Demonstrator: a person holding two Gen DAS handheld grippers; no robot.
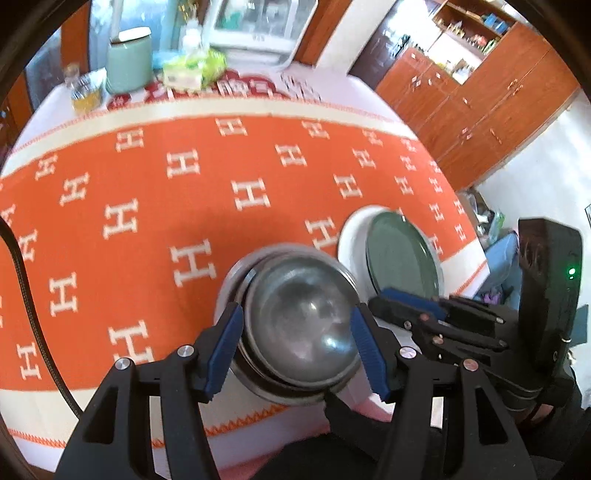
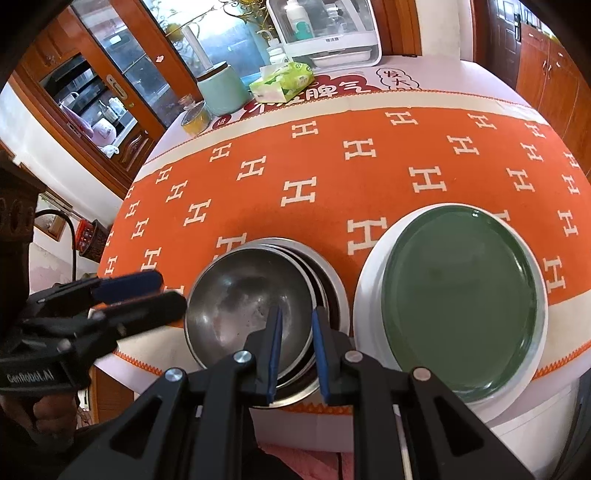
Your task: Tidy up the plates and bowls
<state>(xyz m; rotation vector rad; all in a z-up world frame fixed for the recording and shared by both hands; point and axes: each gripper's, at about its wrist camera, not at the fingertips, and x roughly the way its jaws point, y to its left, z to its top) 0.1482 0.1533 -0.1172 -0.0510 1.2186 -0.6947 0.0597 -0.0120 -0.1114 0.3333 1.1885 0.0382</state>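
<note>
A stack of steel bowls [image 1: 299,317] [image 2: 243,306] sits near the front edge of the orange cloth, the top one tilted in the pile. My left gripper [image 1: 297,350] [image 2: 166,291] is open. Its blue pads straddle the stack without pressing it. To the right lies a green plate [image 1: 402,258] [image 2: 458,295] on a larger white plate [image 1: 351,243] [image 2: 369,295]. My right gripper [image 2: 297,350] [image 1: 380,301] hangs over the bowls' right rim, its jaws nearly together. The rims show through the narrow gap; I cannot tell if they are pinched.
At the table's far side stand a mint-green canister [image 2: 221,92], a tissue pack [image 2: 282,83], a glass jar [image 2: 195,118] and a white appliance [image 2: 332,29]. Wooden cabinets [image 1: 480,92] line the room. The orange cloth [image 2: 332,184] stretches bare behind the dishes.
</note>
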